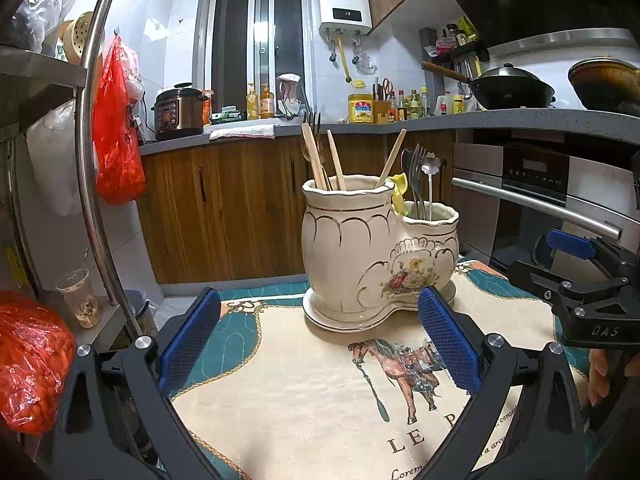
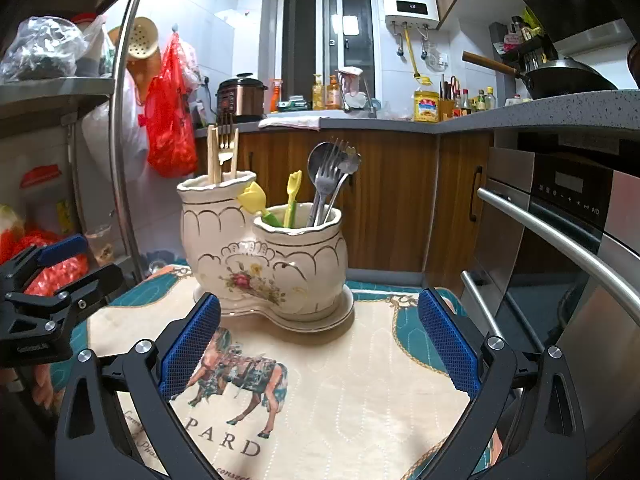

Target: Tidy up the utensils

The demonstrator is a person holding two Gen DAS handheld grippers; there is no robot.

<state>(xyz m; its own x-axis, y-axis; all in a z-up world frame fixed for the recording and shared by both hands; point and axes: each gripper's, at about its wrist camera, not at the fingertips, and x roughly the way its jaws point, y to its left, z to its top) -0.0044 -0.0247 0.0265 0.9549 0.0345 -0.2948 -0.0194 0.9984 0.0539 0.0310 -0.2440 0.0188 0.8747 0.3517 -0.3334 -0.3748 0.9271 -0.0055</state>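
Both the left claw (image 1: 320, 344) and the right claw (image 2: 320, 344) hang spread apart and empty, the twin-pot holder (image 1: 360, 248) just ahead with forks, spoons and chopsticks (image 1: 320, 156) already inside, so any reach forward risks tipping it off the surface (image 1: 304, 400).

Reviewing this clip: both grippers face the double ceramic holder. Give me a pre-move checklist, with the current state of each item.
1. Left gripper open and empty: ok.
2. Right gripper open and empty: ok.
3. Ceramic holder upright on its saucer, on the mat: ok.
4. Utensils sorted: chopsticks in the taller pot, metal spoon and forks in the shorter one; but a gold fork stands among the chopsticks: not ok.
5. Mat between grippers and holder free of loose utensils: ok.
6. Whether the yellow tulip-shaped pieces belong in the shorter pot: cannot tell.
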